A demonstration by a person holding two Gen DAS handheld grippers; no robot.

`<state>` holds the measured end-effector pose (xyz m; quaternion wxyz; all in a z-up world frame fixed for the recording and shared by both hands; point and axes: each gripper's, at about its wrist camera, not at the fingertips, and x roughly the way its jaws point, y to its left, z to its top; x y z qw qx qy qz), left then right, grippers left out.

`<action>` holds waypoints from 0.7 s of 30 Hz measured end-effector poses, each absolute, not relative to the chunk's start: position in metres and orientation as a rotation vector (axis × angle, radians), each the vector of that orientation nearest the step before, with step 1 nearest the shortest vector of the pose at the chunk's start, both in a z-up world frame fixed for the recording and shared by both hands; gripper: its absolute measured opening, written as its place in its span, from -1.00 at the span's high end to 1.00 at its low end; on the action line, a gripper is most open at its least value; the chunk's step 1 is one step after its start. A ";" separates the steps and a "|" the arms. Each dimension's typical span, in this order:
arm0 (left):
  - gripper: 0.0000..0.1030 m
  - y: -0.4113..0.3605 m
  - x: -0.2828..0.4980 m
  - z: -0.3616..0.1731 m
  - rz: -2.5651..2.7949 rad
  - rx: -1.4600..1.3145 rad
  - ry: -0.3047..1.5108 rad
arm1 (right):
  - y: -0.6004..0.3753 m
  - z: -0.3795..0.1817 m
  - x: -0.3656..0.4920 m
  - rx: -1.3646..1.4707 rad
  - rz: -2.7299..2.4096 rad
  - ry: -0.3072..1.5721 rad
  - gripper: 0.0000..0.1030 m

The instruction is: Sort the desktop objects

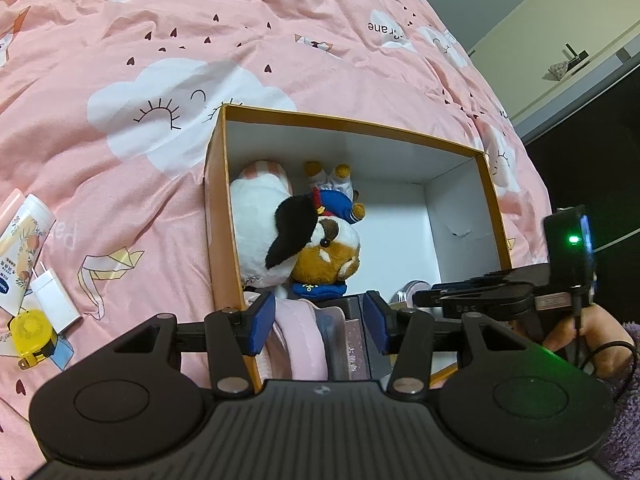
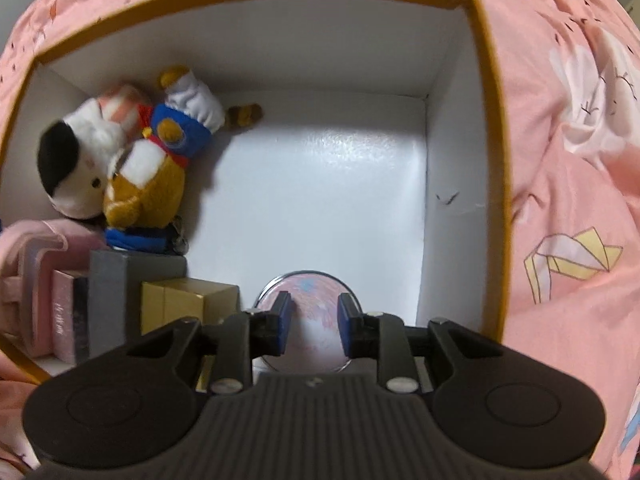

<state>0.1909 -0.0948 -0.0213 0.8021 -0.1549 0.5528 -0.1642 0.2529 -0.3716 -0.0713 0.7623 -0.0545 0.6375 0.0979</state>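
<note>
Right gripper, jaws apart, straddles a round tin on the box floor; rigid, smooth, light: grip across its rim. Left gripper gapes, empty.

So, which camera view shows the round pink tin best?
The right wrist view: the round pink tin lies on the box floor, its lid facing the camera. The left wrist view shows only its edge behind the right hand-held gripper.
</note>
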 end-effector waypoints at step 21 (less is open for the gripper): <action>-0.09 -0.096 0.188 -0.017 -0.359 -0.308 1.172 | -0.366 -0.079 0.256 -0.350 0.245 1.420 0.36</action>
